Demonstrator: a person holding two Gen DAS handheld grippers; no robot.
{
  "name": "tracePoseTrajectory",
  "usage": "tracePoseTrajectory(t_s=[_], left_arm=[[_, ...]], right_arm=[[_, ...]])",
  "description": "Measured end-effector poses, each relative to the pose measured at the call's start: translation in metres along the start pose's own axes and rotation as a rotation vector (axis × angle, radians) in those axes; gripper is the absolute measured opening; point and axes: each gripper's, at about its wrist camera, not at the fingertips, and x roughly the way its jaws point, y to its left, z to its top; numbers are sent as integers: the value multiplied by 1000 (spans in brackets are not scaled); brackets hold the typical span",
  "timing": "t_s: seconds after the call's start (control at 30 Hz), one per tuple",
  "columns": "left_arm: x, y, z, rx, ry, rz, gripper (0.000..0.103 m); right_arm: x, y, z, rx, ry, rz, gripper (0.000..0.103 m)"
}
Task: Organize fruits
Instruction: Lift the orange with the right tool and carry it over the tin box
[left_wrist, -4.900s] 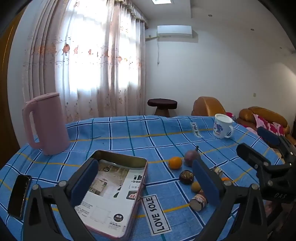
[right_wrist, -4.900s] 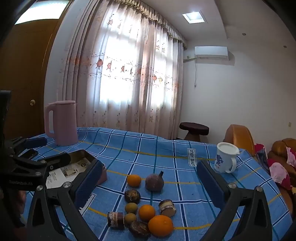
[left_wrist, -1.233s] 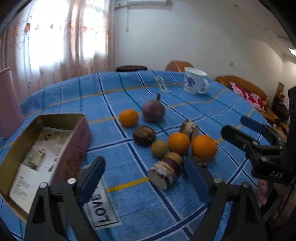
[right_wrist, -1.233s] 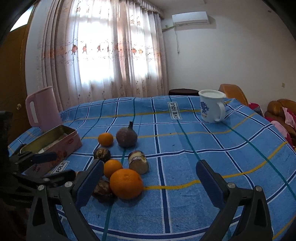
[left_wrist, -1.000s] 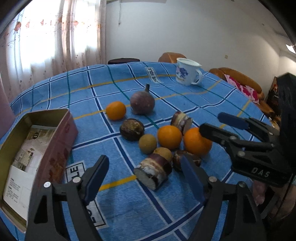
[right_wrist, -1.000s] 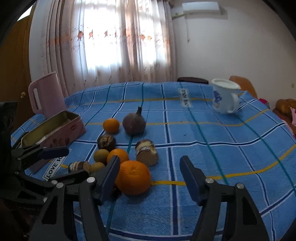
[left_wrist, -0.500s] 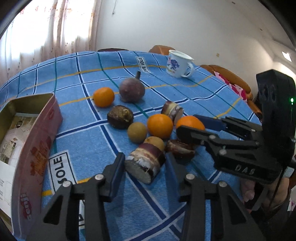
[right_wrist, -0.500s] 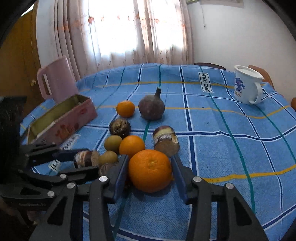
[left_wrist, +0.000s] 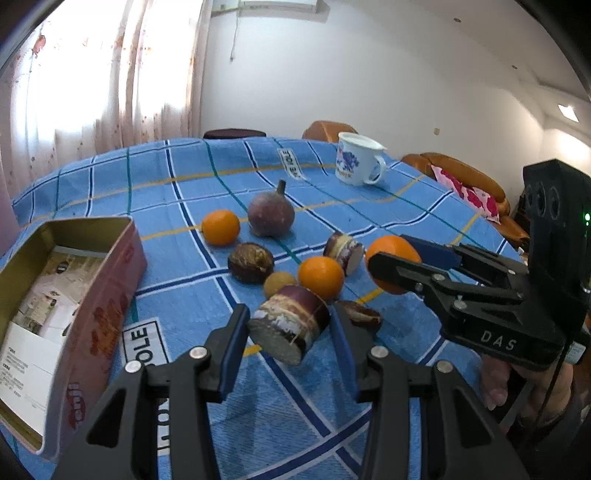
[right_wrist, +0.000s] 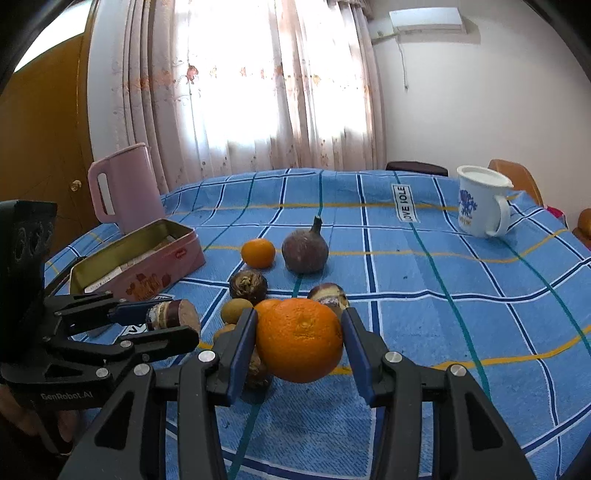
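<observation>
In the left wrist view my left gripper (left_wrist: 288, 321) is shut on a cut purple-brown fruit piece (left_wrist: 288, 325), its pale cut face toward the camera. My right gripper (right_wrist: 299, 332) is shut on a large orange (right_wrist: 299, 339), its pads pressing both sides. Around them on the blue checked cloth lie a small orange (left_wrist: 220, 227), a round purple fruit with a stem (left_wrist: 270, 214), a dark wrinkled fruit (left_wrist: 250, 262), a small yellow-brown fruit (left_wrist: 279, 283), another orange (left_wrist: 320, 277) and a second cut piece (left_wrist: 341, 249). An open pink tin (left_wrist: 110, 295) sits at the left.
A white mug with a blue flower (left_wrist: 356, 164) stands at the far right of the table. A pink kettle (right_wrist: 125, 188) stands behind the tin. Papers line the tin's bottom. A brown sofa and a stool lie beyond the table.
Both grippers stood wide open a second ago. The left has since shut on the cut fruit piece and the right on the large orange.
</observation>
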Motion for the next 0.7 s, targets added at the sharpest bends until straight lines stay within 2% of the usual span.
tracePoseTrajectory(t_s=[0.7], left_arm=[[-31, -3, 1, 17, -156, 65, 46]], right_arm=[[-25, 12, -6, -70, -157, 9, 49]])
